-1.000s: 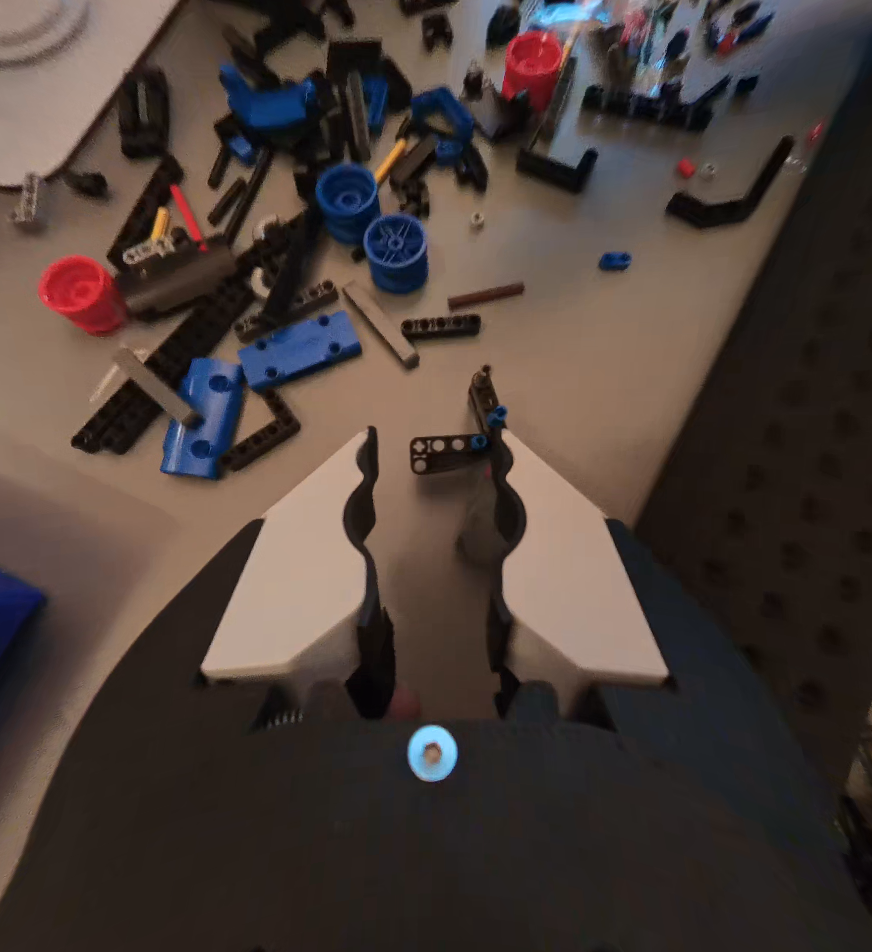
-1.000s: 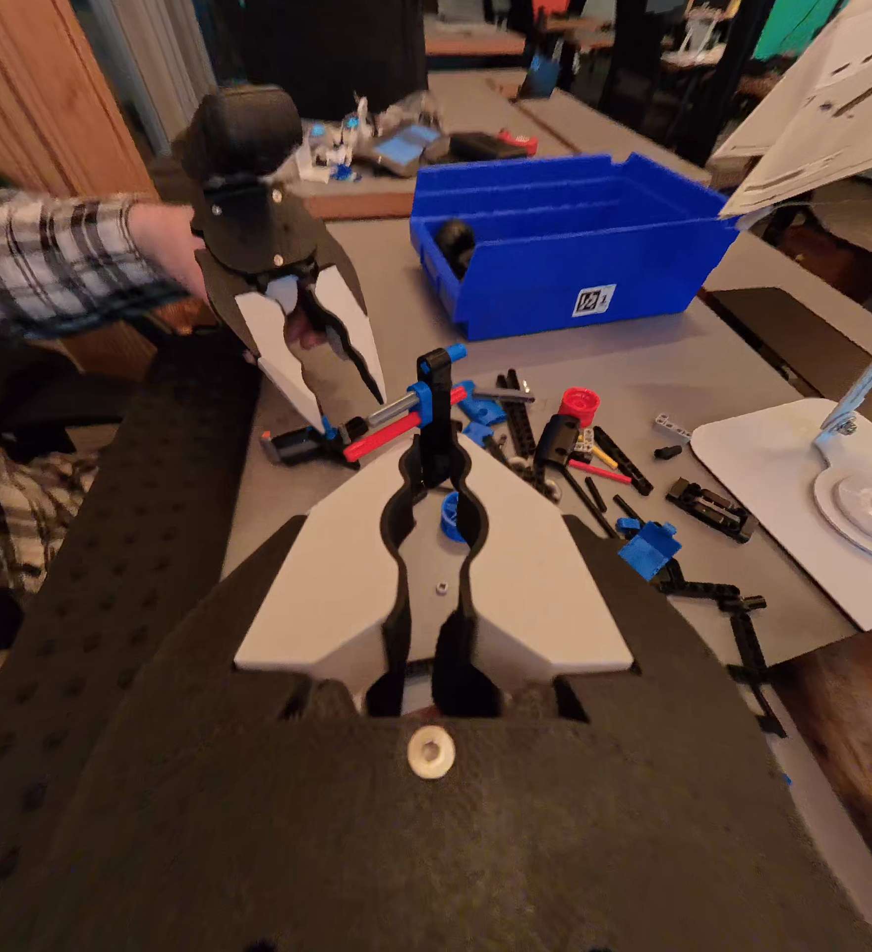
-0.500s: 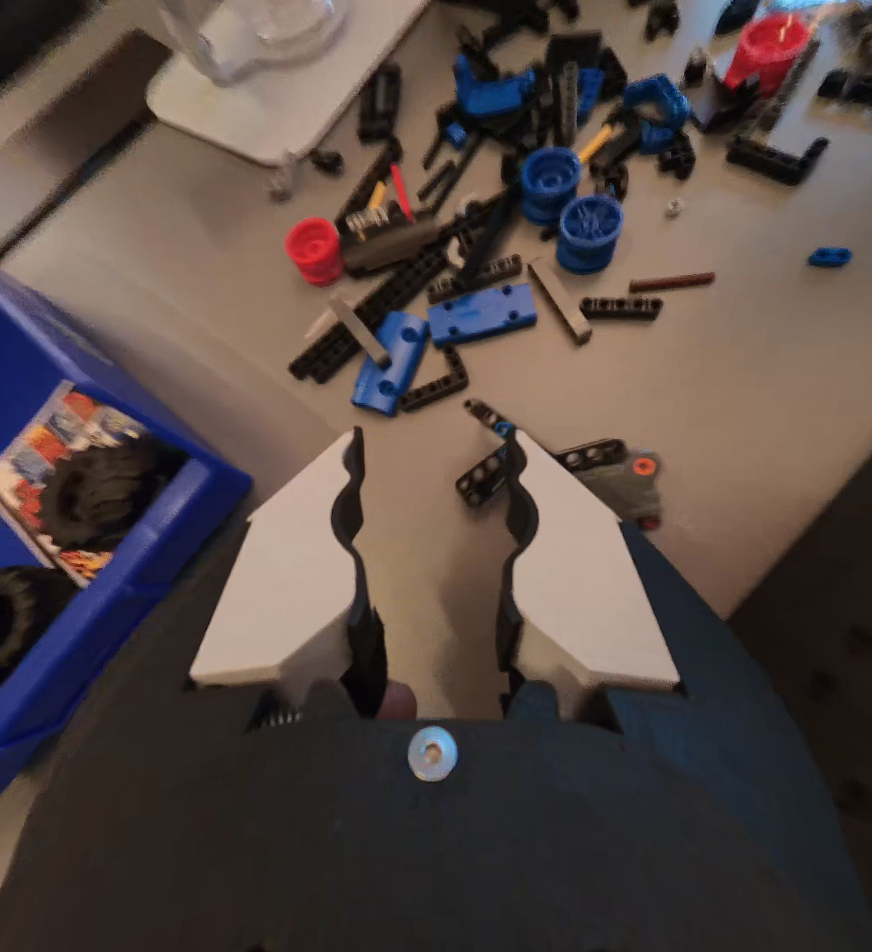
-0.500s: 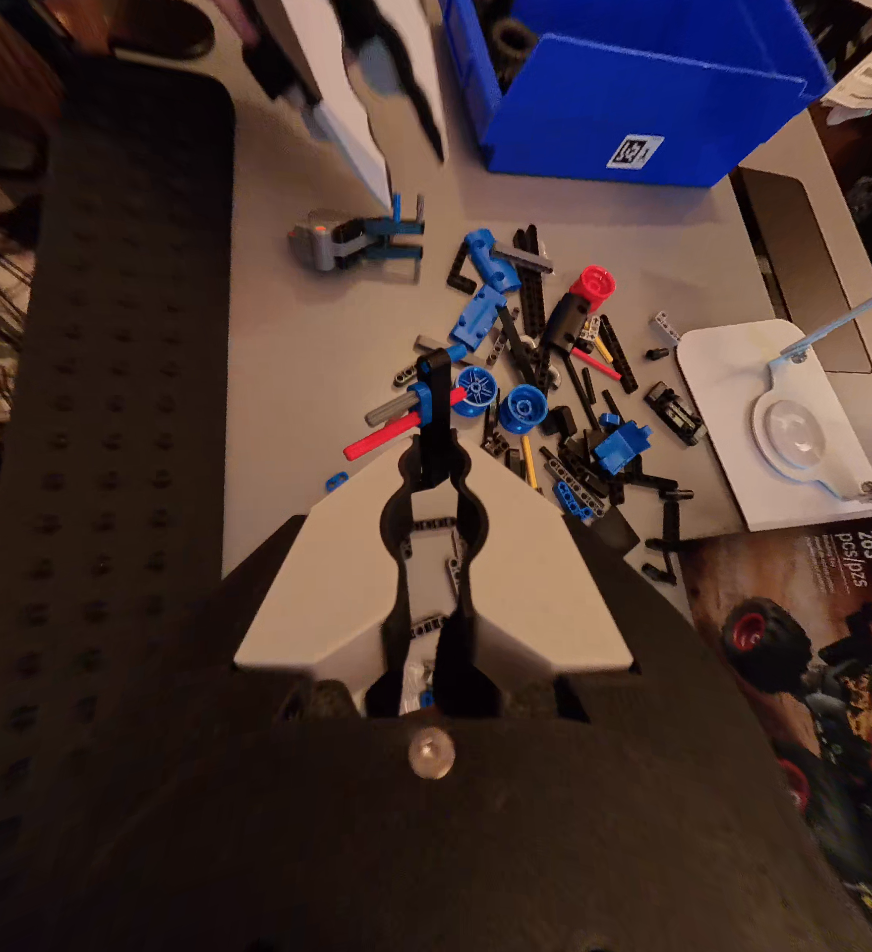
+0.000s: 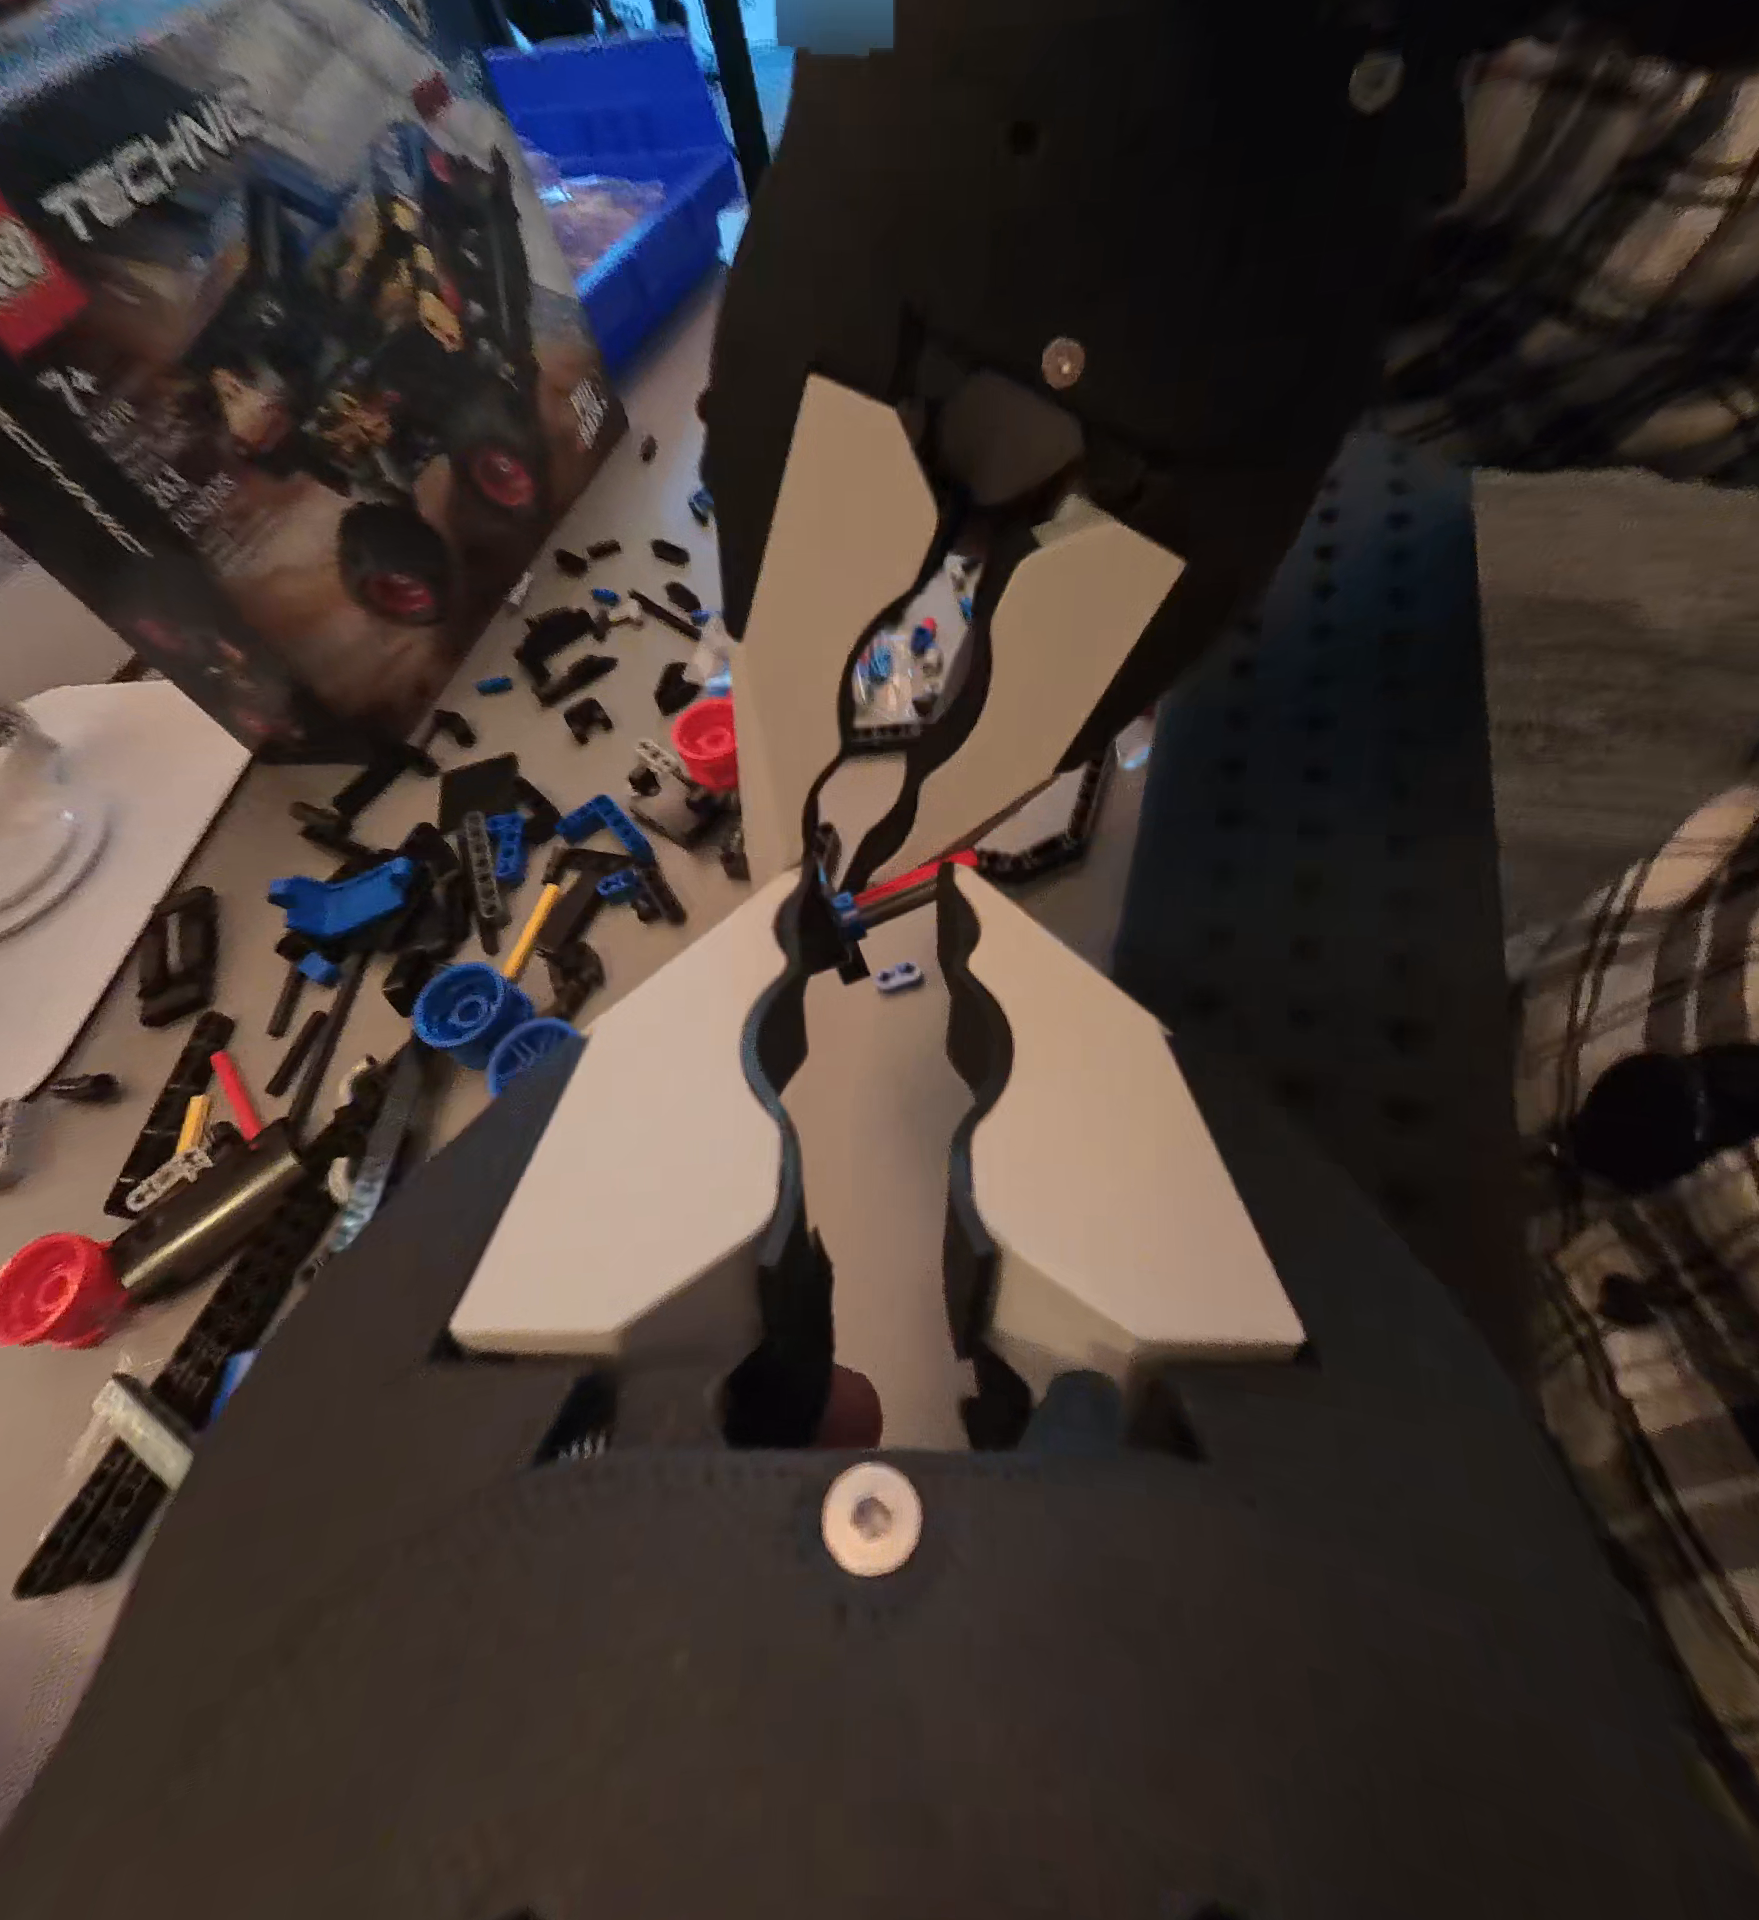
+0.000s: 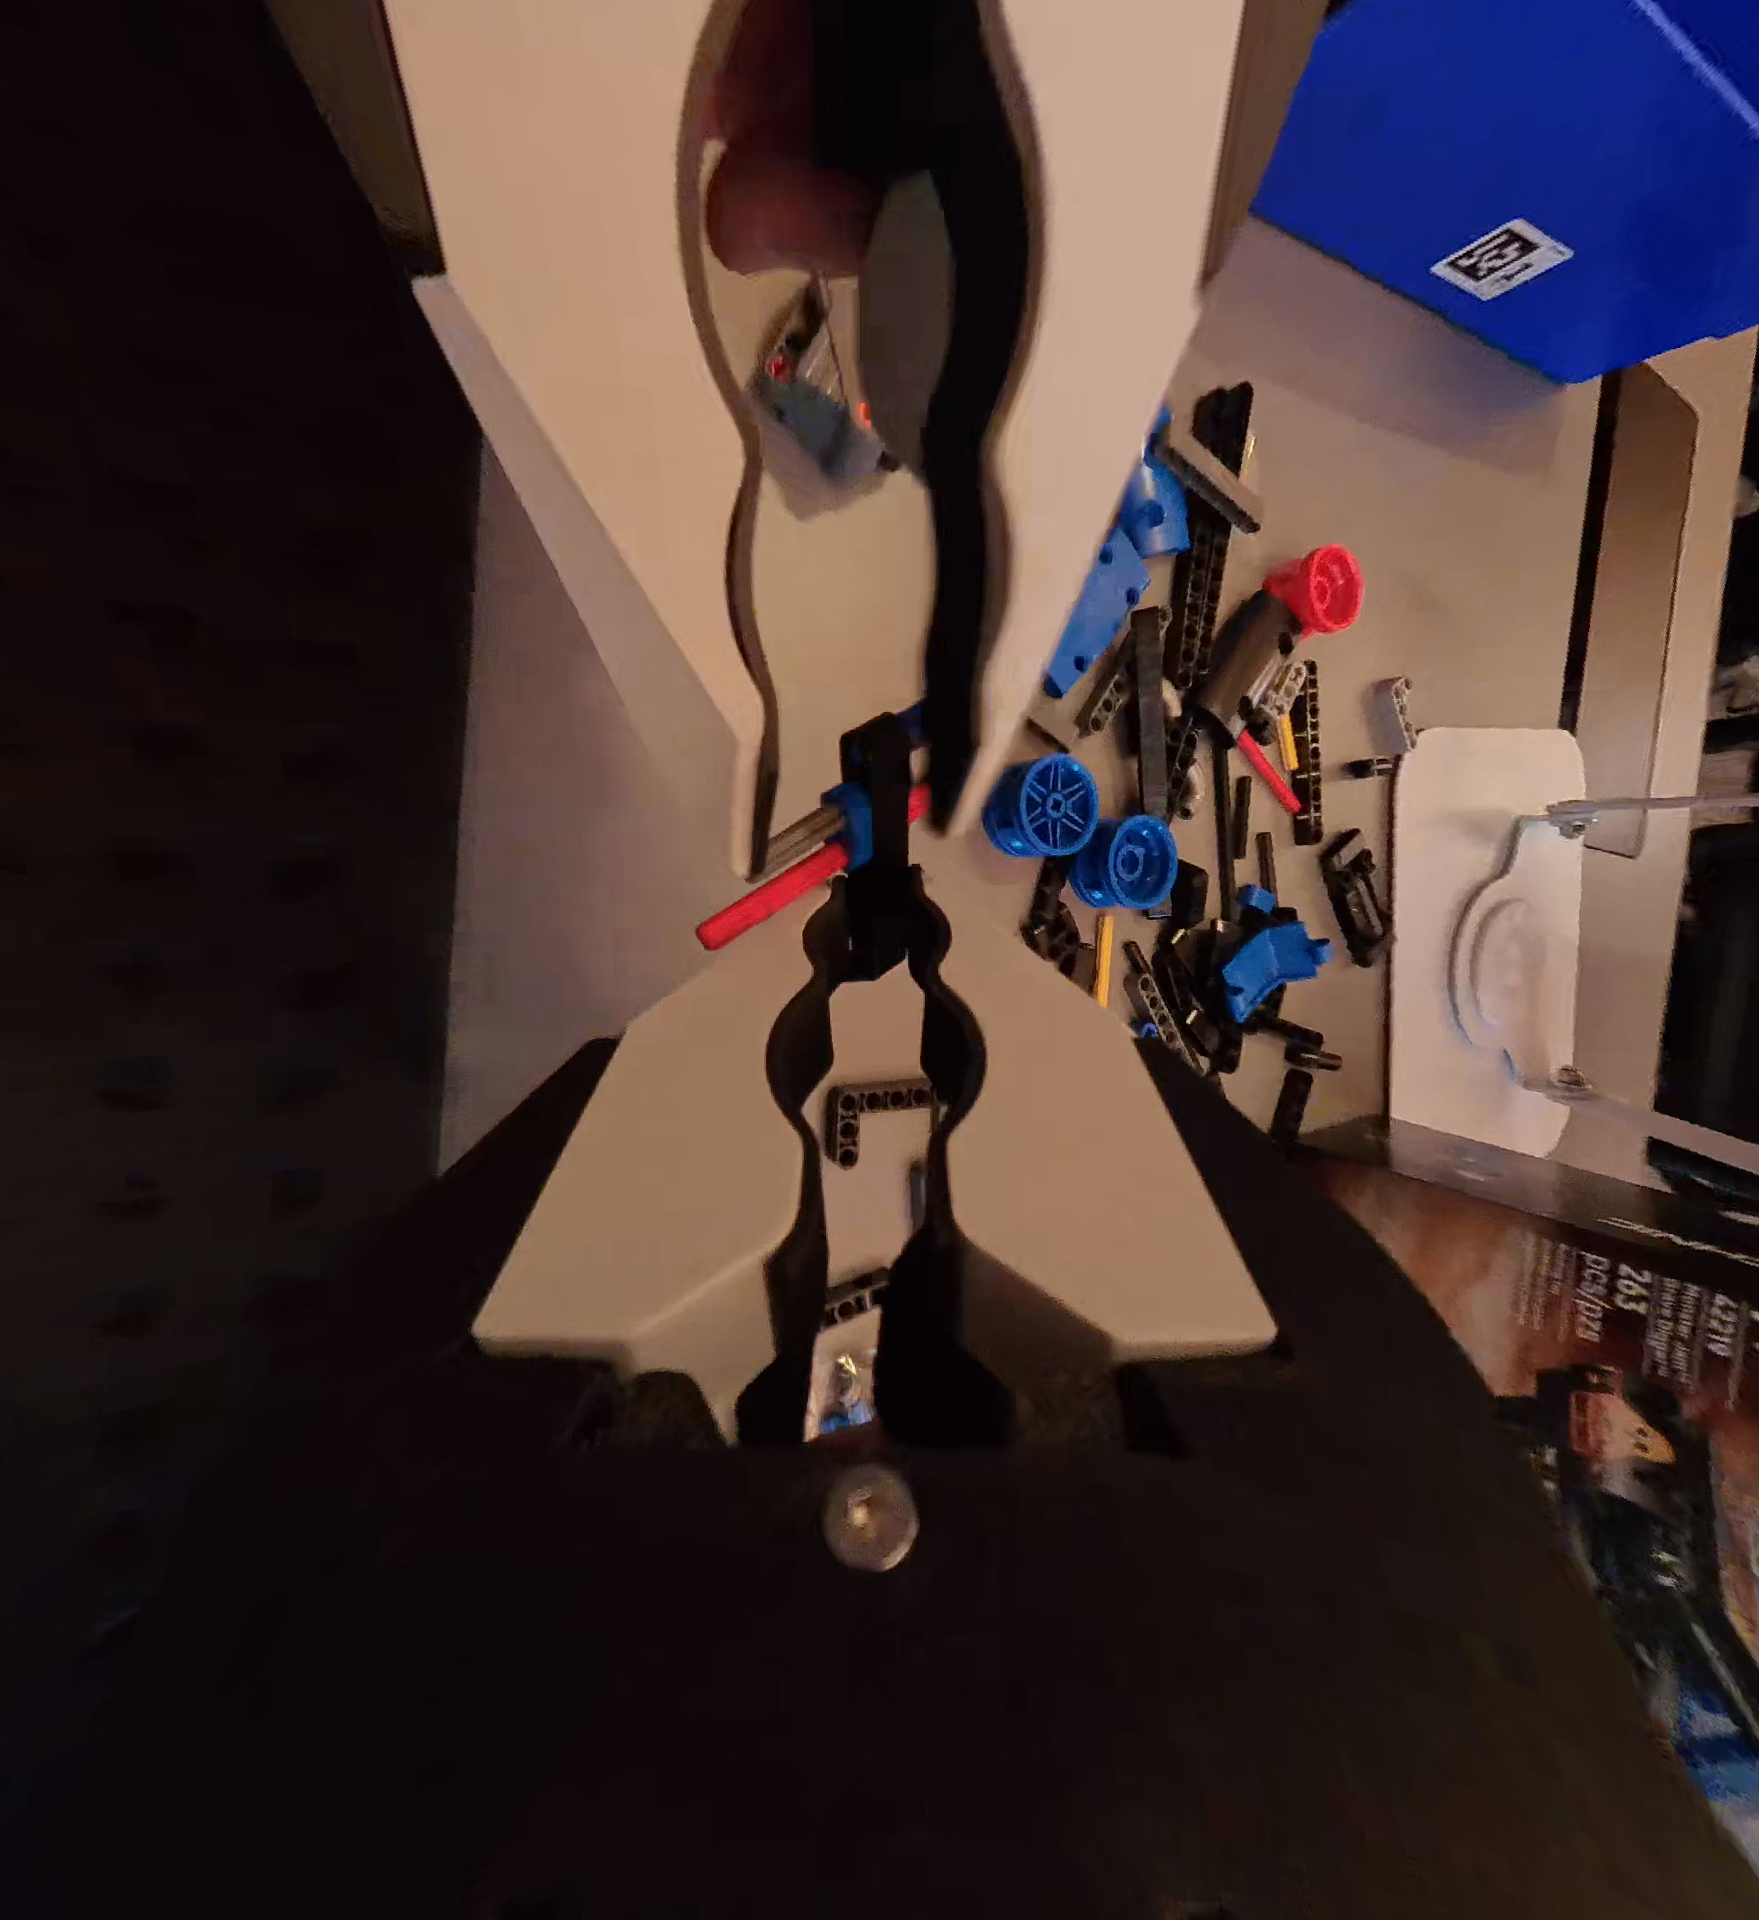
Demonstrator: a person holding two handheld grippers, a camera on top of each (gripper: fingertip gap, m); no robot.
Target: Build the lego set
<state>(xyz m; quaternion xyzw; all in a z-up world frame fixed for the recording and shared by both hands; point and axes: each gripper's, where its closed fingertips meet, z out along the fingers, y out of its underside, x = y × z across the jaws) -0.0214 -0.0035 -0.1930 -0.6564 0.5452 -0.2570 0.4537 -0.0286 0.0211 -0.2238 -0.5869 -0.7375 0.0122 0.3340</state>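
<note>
Tongs first: right tongs (image 6: 873, 914) are pinched tight on a small sub-assembly (image 6: 870, 805), a black upright beam with a blue connector carrying a red axle (image 6: 766, 906) and a grey axle crosswise. Held in the air above the tabletop (image 6: 563, 831). Left tongs (image 5: 880, 914) gape wide and hold nothing; their tips sit on either side of the sub-assembly, one tip looks close to or touching the beam, can't tell which. Views are blurred.

Handling, as a judgement: hard plastic, very light, stiff, smooth so it can twist in a pinch. Axles are friction-fit and may slide out if pushed endwise. Best hold is the flat faces of the black beam or the blue connector, not the thin axles.

Outward: loose parts pile (image 5: 459, 904) on the tabletop, two blue wheel hubs (image 6: 1083, 831), red hub (image 6: 1316, 587), black beams. Blue bin (image 6: 1581, 177) beyond, set box (image 5: 251, 343) standing by the pile, white lamp base (image 6: 1477, 935).
</note>
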